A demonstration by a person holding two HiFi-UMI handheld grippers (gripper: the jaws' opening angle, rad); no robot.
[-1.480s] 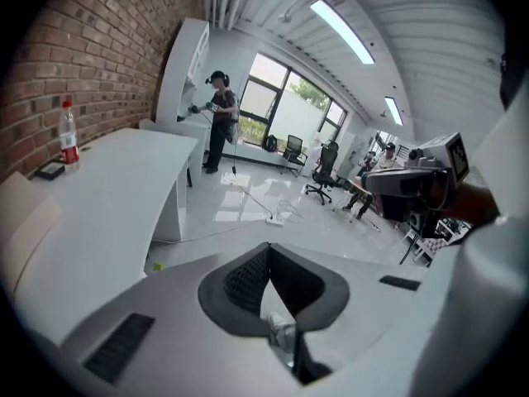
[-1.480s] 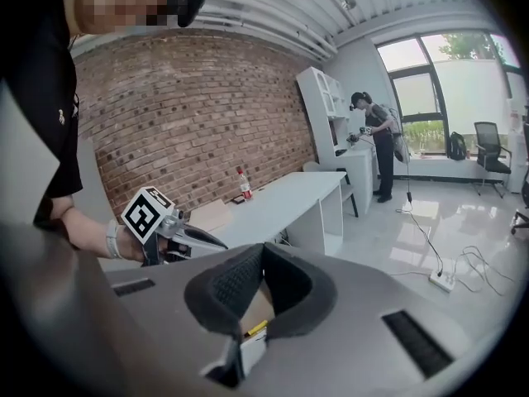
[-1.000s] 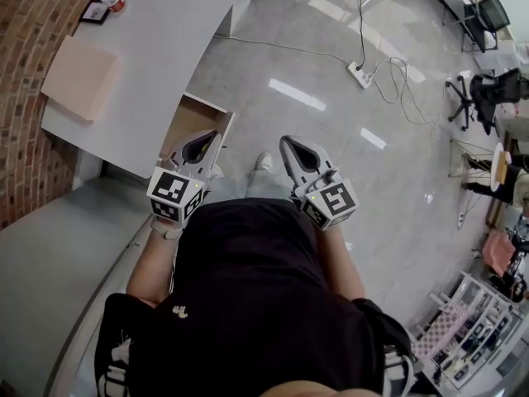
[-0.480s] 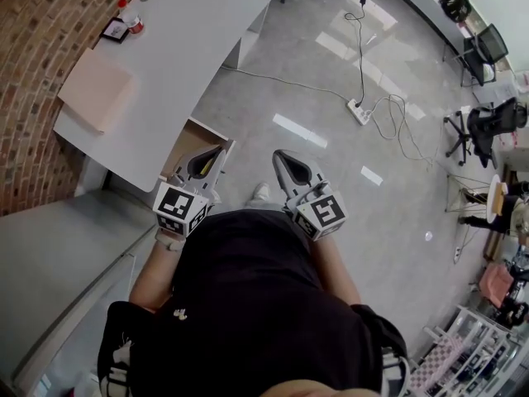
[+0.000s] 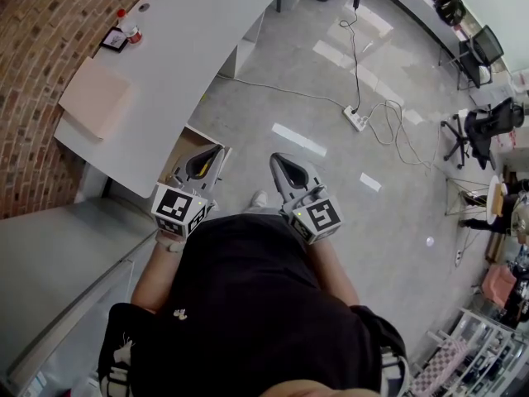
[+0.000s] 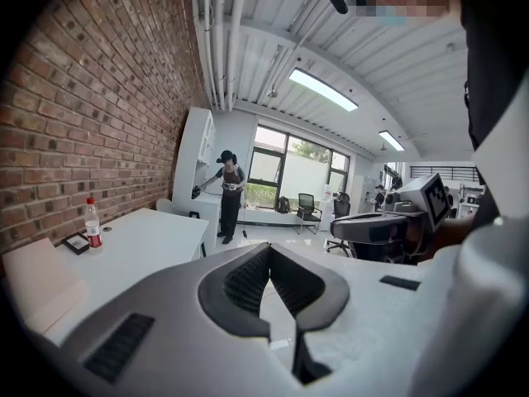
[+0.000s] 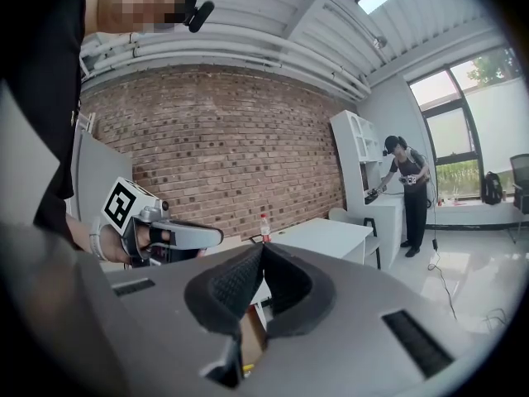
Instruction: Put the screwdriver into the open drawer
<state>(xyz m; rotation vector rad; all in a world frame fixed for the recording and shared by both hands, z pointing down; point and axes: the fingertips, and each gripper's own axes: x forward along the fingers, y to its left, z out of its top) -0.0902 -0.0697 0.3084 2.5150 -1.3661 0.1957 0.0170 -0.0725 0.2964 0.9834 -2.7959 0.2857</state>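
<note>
two grippers [image 5: 216, 152] [image 5: 276, 159], one desk [image 5: 198, 56], one drawer [image 5: 182, 143], one bottle [image 5: 131, 34], perhaps two chairs [image 5: 482, 126].

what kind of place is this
Probably an open office or lab workspace: a long white desk along a brick wall, office chairs at the far side, and a power strip with cables on the polished floor.

You wear a black short-sleeved T-shirt [image 5: 248, 296] with a small white logo [image 5: 178, 312] at the chest, and a pale shoe [image 5: 259, 198]. Your left gripper [image 5: 216, 150] and right gripper [image 5: 276, 158] are grey tapered shells with black ribbed fingers [image 6: 246, 281]. Each carries a white cube [image 5: 178, 210] printed with black square markers.
</note>
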